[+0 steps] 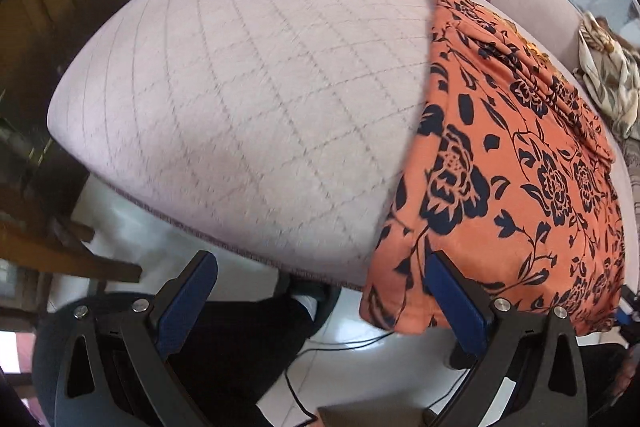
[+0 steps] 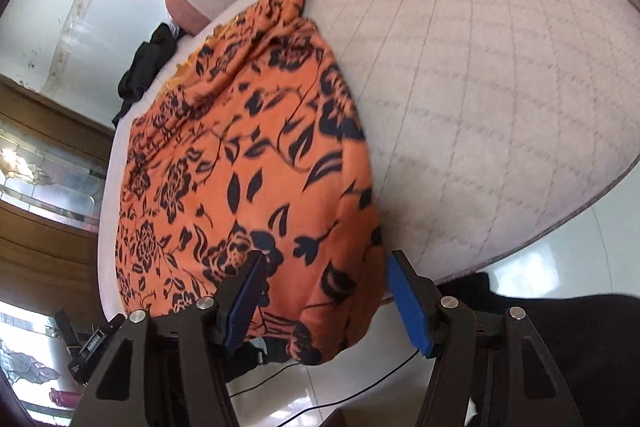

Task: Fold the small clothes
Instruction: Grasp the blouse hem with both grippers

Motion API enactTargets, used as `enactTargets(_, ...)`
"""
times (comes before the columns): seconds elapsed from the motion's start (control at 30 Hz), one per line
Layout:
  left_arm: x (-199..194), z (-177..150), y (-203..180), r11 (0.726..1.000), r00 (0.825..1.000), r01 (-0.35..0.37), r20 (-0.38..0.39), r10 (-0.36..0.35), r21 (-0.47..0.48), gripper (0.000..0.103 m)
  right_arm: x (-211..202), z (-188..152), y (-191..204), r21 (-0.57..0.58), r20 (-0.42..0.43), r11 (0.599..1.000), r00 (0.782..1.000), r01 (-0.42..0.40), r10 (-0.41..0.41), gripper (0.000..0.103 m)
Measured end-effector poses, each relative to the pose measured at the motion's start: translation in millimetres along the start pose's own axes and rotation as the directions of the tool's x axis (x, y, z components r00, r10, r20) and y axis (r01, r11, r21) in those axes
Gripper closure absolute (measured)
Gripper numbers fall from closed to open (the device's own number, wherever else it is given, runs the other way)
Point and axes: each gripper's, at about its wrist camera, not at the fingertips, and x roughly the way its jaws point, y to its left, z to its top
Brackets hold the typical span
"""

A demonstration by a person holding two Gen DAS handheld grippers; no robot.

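Right wrist view shows the orange floral garment (image 2: 248, 163) lying on the quilted mattress (image 2: 500, 87), its near hem hanging over the edge. The right gripper (image 2: 326, 297) is spread around that hem; the left gripper (image 1: 320, 297) is spread beside its other corner, apparently holding nothing. Pinching one layer only could drag the cloth off the bed.

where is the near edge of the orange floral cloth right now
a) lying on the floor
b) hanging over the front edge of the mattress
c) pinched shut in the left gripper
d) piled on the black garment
b: the orange floral cloth drapes past the front edge of the quilted mattress, and both the left gripper and right gripper are open.
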Motion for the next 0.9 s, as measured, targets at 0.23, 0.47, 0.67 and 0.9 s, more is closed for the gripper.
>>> enactTargets(0.23,4,-21,-24,0.992,0.998,0.062,-0.025,-0.06,0.106,0.004,16,-6,6,0.023,-0.028,0.999,0.999,0.04,-0.039,0.037)
enactTargets(0.47,15,-22,-42,0.974,0.986,0.162,-0.072,-0.152,0.156,0.055,16,-10,-2,0.065,-0.033,0.998,0.999,0.02,-0.018,0.037)
enactTargets(0.67,23,-10,-40,0.972,0.976,0.207,-0.099,-0.196,0.116,0.052,18,-12,0,0.043,-0.038,0.998,0.999,0.035,-0.033,0.038)
enactTargets(0.9,25,-4,-42,0.97,0.984,0.173,-0.076,-0.162,0.171,0.068,29,-16,-2,0.049,-0.098,0.995,0.992,0.091,-0.086,0.038)
